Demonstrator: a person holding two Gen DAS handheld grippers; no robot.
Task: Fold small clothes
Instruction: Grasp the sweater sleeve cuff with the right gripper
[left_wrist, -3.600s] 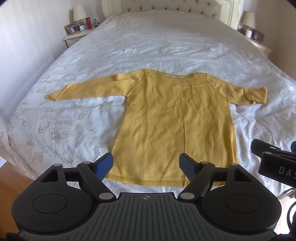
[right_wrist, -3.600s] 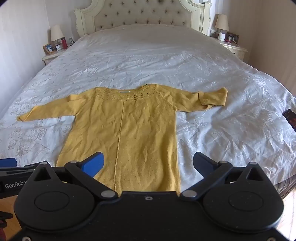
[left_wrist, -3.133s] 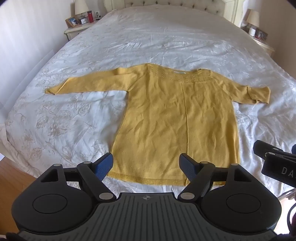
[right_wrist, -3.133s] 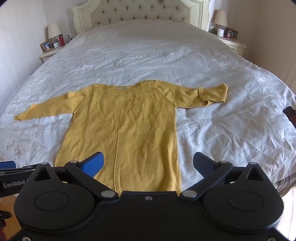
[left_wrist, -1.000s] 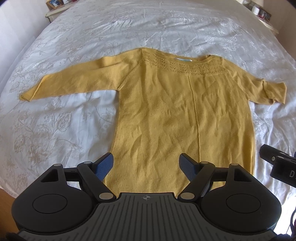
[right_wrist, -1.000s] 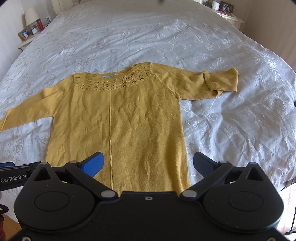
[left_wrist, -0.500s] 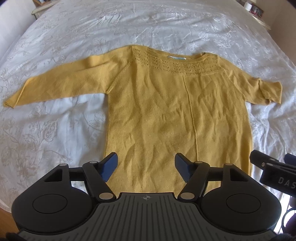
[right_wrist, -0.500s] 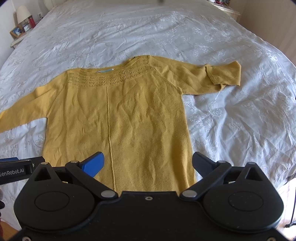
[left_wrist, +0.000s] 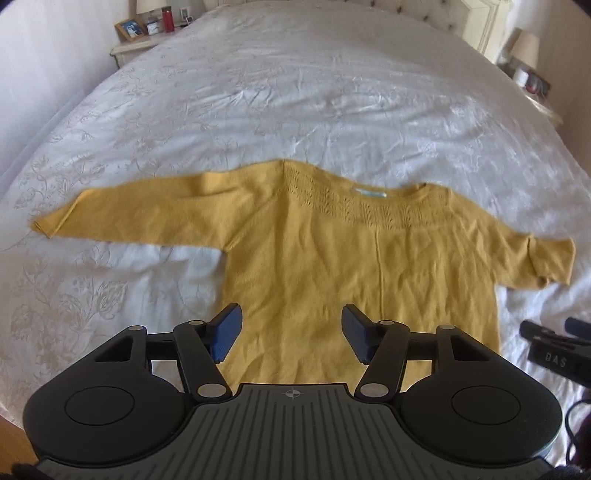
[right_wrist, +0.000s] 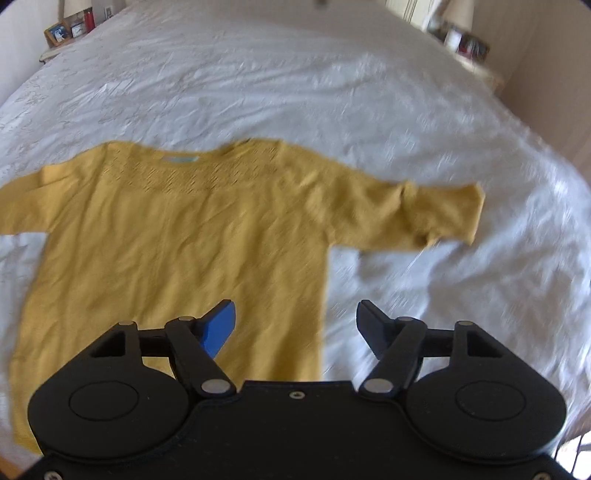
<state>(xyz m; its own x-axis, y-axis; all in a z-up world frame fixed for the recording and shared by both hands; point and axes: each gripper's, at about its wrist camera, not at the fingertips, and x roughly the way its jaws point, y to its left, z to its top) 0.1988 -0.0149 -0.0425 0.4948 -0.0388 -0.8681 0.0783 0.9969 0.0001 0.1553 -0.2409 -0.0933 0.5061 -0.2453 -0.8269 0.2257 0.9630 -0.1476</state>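
A yellow knit sweater (left_wrist: 332, 258) lies flat and face up on the white bed, sleeves spread out to both sides; it also shows in the right wrist view (right_wrist: 184, 229). My left gripper (left_wrist: 290, 330) is open and empty, hovering over the sweater's lower left body. My right gripper (right_wrist: 295, 325) is open and empty, over the sweater's lower right side seam. The right sleeve cuff (right_wrist: 450, 218) is folded back on itself. The right gripper also shows at the right edge of the left wrist view (left_wrist: 554, 350).
The white embroidered bedspread (left_wrist: 295, 92) surrounds the sweater. A nightstand with a photo frame and a red bottle (left_wrist: 147, 27) stands at the far left, another with a lamp (left_wrist: 524, 59) at the far right. Wooden floor (left_wrist: 11, 446) shows at lower left.
Both grippers have moved forward over the sweater's lower body and tilted up, so more of the bed head shows. Both stay open. The sweater has not moved.
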